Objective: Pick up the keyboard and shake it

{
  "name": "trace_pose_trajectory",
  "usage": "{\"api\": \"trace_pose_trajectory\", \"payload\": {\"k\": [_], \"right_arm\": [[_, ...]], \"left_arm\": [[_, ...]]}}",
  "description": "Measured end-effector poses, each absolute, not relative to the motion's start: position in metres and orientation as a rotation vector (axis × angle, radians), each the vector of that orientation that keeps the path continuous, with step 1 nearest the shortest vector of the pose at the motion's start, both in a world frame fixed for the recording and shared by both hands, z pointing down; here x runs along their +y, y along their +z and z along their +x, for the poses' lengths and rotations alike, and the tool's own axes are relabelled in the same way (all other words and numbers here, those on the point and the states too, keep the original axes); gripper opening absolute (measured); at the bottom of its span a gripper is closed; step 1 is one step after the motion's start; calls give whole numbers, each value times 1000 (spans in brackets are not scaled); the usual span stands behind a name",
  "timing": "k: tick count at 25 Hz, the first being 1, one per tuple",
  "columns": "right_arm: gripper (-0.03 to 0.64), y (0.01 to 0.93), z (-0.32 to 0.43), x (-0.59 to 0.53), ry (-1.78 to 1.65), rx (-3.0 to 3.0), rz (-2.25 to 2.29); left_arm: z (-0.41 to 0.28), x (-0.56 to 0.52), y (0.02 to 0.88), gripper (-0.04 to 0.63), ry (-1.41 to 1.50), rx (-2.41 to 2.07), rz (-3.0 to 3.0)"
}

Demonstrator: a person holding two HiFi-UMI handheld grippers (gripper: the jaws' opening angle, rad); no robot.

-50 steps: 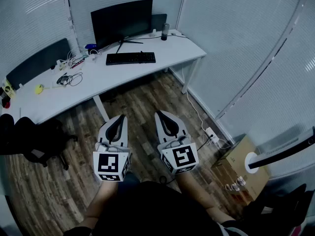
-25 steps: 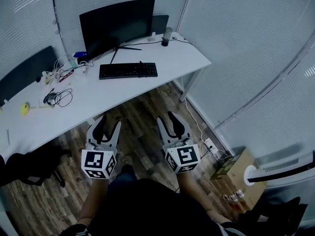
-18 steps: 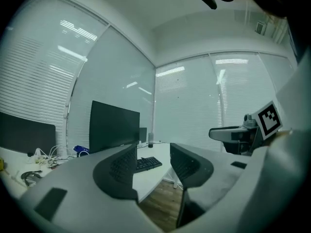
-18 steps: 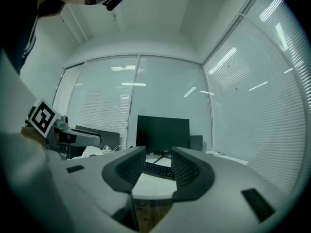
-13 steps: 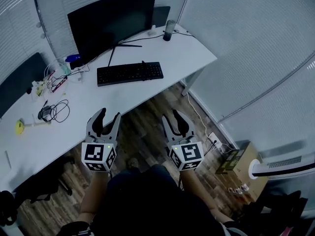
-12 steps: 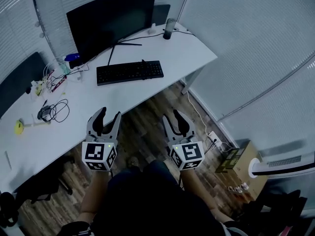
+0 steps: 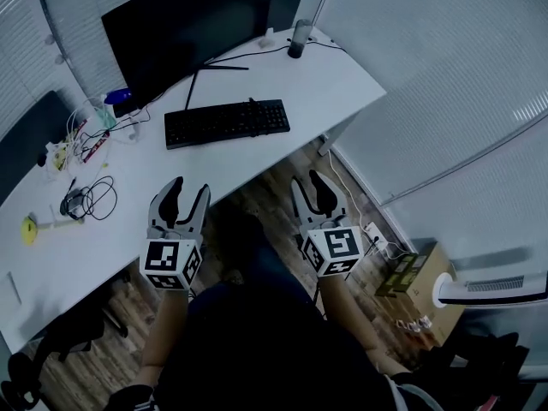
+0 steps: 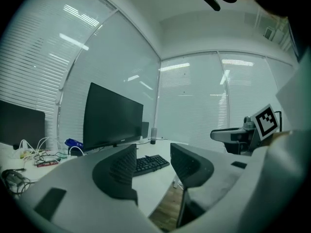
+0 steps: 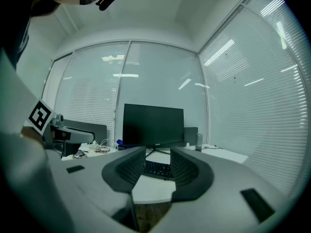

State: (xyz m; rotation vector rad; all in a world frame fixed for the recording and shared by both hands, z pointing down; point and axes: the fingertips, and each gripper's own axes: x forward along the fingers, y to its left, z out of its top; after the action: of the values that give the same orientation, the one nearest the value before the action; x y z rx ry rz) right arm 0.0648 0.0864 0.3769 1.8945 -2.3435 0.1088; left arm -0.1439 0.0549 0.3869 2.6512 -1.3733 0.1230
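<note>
A black keyboard [image 7: 227,121] lies flat on the white desk [image 7: 330,84], in front of the monitor. Both grippers hang in the air short of the desk's front edge, well apart from the keyboard. My left gripper [image 7: 188,191] is open with nothing between its fingers. The right gripper [image 7: 310,182] is open and empty too, over the wooden floor. In the left gripper view the keyboard [image 8: 151,163] shows far off through the gap of the left gripper [image 8: 151,152]. The right gripper view has the keyboard [image 9: 156,169] beyond the right gripper [image 9: 158,154].
A large black monitor [image 7: 184,24] stands behind the keyboard, and a dark cylinder [image 7: 300,37] sits at the desk's far corner. Coiled cables [image 7: 81,199] and small items lie on the desk's left. A cardboard box [image 7: 402,272] and a power strip [image 7: 374,232] are on the floor at right.
The person has stepped closer to the desk, so the keyboard and monitor loom larger. Both grippers have come forward toward the desk edge, jaws still open.
</note>
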Motion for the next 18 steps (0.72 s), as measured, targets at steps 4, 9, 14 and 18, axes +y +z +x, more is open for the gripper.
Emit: {"api": "trace_pose_trajectory", "payload": {"k": [4, 9, 14, 18], "right_arm": [[155, 367, 64, 22, 53, -2395, 1849], [155, 377, 70, -60, 96, -2421, 1809], [155, 411, 84, -130, 151, -2397, 1714], [156, 442, 105, -175, 217, -2367, 1644]], "left_arm": [[-151, 7, 376, 196, 111, -1449, 2643], [-166, -54, 382, 196, 160, -1532, 2587], [-172, -117, 409, 196, 233, -1596, 2477], [-169, -159, 438, 204, 316, -1608, 2401]]}}
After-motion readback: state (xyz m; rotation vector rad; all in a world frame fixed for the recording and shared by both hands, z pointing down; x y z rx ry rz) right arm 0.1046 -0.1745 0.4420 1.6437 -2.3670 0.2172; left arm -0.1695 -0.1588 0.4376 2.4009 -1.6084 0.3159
